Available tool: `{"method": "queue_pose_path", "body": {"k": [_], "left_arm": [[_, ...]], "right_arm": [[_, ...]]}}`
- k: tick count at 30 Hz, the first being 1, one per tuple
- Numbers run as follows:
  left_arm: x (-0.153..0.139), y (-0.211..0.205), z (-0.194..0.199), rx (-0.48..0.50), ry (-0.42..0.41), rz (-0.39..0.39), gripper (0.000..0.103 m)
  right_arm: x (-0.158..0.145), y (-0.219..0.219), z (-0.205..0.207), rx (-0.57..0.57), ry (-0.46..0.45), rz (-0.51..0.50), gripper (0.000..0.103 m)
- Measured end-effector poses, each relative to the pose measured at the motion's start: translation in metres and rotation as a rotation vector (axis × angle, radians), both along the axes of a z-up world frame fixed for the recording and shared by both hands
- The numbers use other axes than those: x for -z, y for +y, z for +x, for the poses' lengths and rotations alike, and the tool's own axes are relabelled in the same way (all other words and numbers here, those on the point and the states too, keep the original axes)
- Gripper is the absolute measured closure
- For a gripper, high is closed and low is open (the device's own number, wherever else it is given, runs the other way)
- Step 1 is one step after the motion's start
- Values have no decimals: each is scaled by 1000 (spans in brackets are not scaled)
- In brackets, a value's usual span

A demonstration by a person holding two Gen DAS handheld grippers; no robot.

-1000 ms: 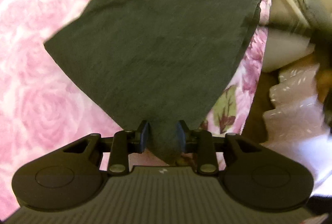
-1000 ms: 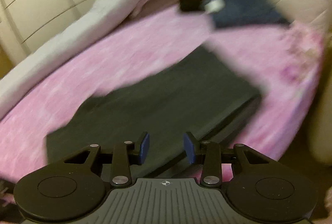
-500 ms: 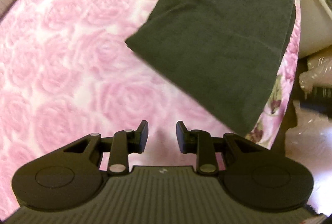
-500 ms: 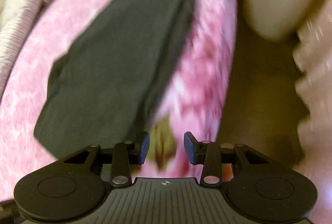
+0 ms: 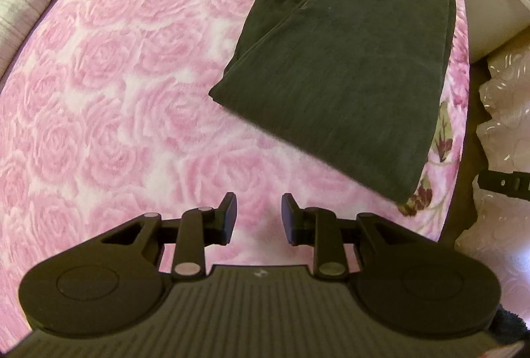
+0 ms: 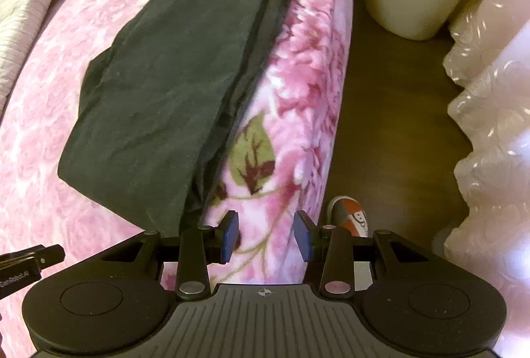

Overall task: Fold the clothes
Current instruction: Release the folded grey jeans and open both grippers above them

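Garment is a dark grey one, already folded into a long narrow stack, lying flat on the pink rose-print bed along its right edge. Left claw has just narrowed a little, jaws apart with nothing between, above bare bedspread. Right claw also apart and empty, over the bed's side. Probably one more crosswise fold left, or stacking; other clothes barely visible beyond.

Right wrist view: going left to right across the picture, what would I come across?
Pale quilted bedding → dark folded garment → pink rose blanket → dark floor → shiny wrapped bundle.
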State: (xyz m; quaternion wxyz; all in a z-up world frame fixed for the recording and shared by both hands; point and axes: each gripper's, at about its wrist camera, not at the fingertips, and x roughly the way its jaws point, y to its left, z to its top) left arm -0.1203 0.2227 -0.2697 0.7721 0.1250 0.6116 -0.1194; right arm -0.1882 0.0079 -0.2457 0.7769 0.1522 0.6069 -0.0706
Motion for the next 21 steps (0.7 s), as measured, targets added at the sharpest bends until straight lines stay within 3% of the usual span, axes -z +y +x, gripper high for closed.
{"method": "queue_pose_path", "body": {"k": [14, 21], "left_arm": [[16, 6, 11, 35, 22, -6, 79], [25, 18, 24, 38, 14, -82, 79]], "right_arm": [[17, 11, -2, -12, 23, -31, 64], [24, 19, 3, -48, 8, -65, 64]]}}
